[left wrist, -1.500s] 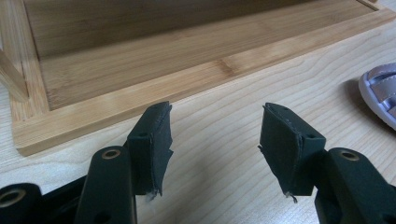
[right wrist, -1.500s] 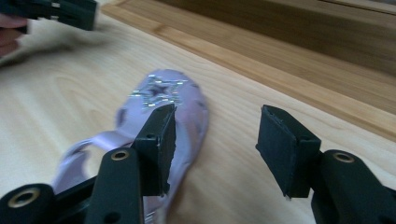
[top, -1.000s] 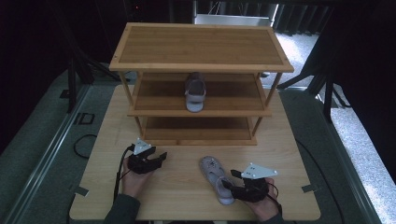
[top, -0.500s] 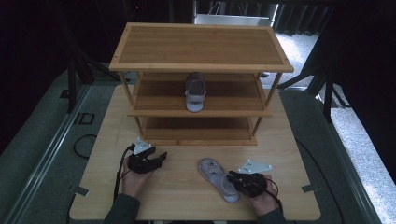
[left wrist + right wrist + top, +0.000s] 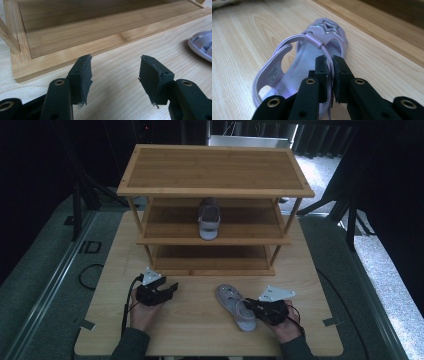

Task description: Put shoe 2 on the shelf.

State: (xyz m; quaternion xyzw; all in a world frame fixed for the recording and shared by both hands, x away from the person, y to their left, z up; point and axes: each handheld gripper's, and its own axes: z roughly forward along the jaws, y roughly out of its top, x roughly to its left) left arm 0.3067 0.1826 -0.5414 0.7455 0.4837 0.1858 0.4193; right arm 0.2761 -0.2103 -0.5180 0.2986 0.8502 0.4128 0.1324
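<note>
A dark room surrounds a light wooden table point(image 5: 200, 330) that stands on grey flooring. On the far half of the table stands a three-tier wooden shelf unit point(image 5: 215, 170); its top and bottom tiers are bare. One pale sandal point(image 5: 208, 217) rests on the middle tier, toe toward the onlooker.

A second, matching lilac sandal point(image 5: 235, 306) lies flat on the table in front of the shelf unit, near the right hand, with a star ornament over its toe end. The right gripper point(image 5: 261, 309) meets it at the heel end. In the right gripper view, the jaws are closed on the thin ankle strap point(image 5: 325, 53), pinching it between the pads.

The left gripper point(image 5: 167, 289) rests low over the table to the left, well apart from the sandal, its jaws spread wide with nothing between them.

The sandal appears light, with a flexible sole and smooth, possibly slippery synthetic surfaces. A hold on the strap alone will likely let the shoe dangle and swing. The side of the sole offers a stiffer purchase.
</note>
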